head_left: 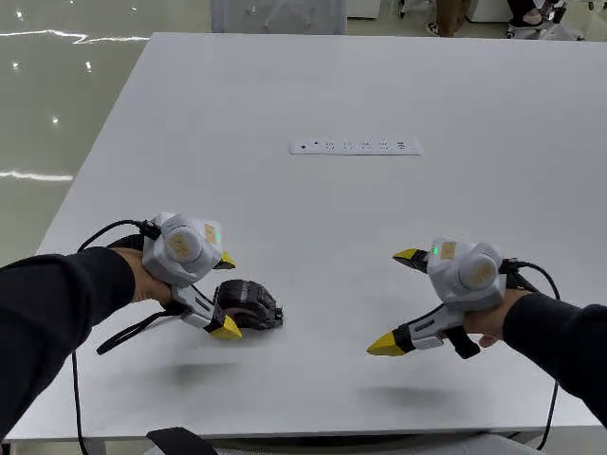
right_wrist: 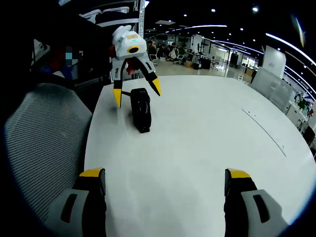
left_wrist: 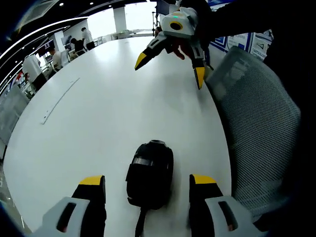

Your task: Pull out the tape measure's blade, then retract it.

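Observation:
A black tape measure (head_left: 247, 304) lies on the white table (head_left: 313, 218) at the front left, its strap trailing back toward the person. My left gripper (head_left: 226, 295) straddles it, open, one yellow tip on each side and no contact visible; in the left gripper view the tape measure (left_wrist: 150, 173) sits between the jaws. My right gripper (head_left: 398, 300) hovers open over bare table at the front right, some way from the tape measure (right_wrist: 140, 108). From the right gripper view the left gripper (right_wrist: 137, 88) stands over the case. No blade is out.
A white power strip (head_left: 355, 147) lies flat mid-table. A mesh office chair (left_wrist: 261, 128) stands by the table's near edge. Cables run from both grippers off the front edge. Glossy floor lies to the left of the table.

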